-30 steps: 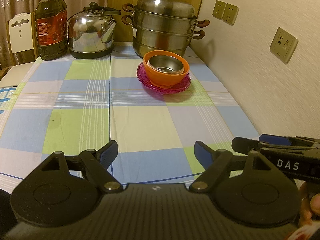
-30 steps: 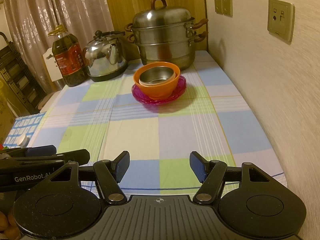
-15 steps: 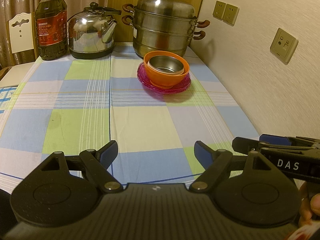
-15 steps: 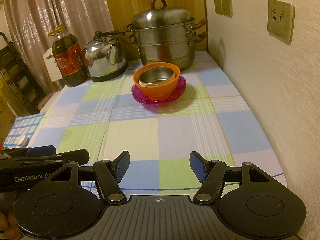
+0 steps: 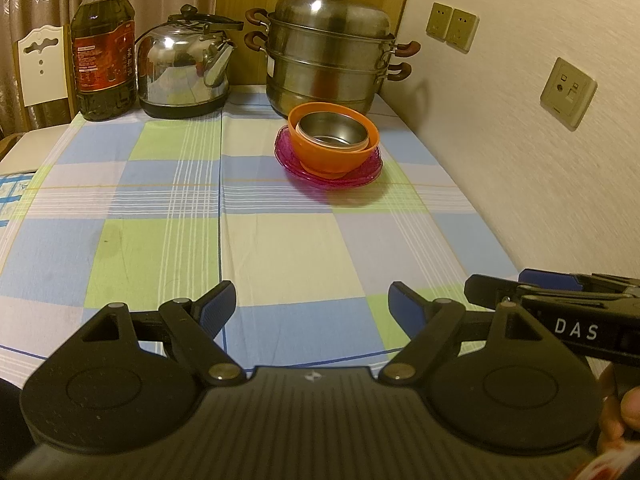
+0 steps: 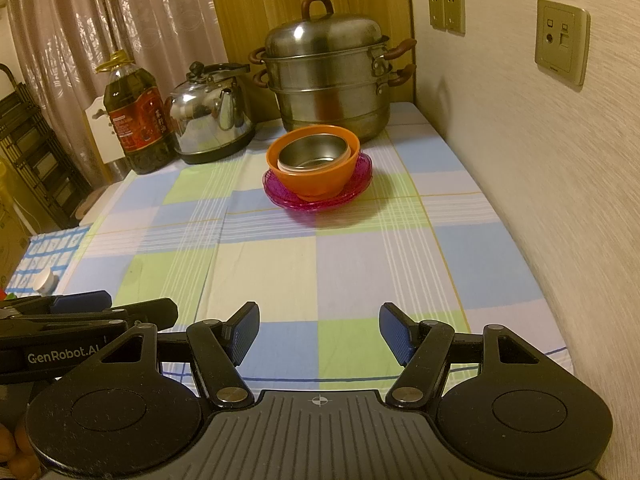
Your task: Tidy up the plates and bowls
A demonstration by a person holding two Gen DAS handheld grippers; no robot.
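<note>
the steel bowl [image 5: 334, 133] sits nested inside the orange bowl [image 5: 334, 155], and the orange bowl sits on the pink plates [image 5: 362, 172], which look like a small stack of two or more. the whole pile stands just in front of the big steel steamer pot [image 5: 330, 56], close to the wall side of the checked tablecloth [image 5: 280, 256]. left of the steamer pot comes the shiny kettle [image 5: 184, 70], then the oil bottle [image 5: 102, 58] further left again.

now the grippers. the left gripper [image 5: 310, 306] hangs over the near edge of the cloth, well apart from the pile, blue pads spread wide, nothing between them. the right gripper [image 6: 318, 330] is the same story: spread wide, nothing held, low at the near edge. they sit side by side, each one poking into the other's view.

here's the relation that matters: from both grippers the pile lies straight ahead toward the steamer pot, a touch right of centre for the left one and a touch left of centre for the right one. the stack is round, so no long axis to line up with. by my eye the right gripper is on the pile's side near the wall and looks slightly better placed, though neither is close. everything already looks stacked, so the sorting seems near finished.
</note>
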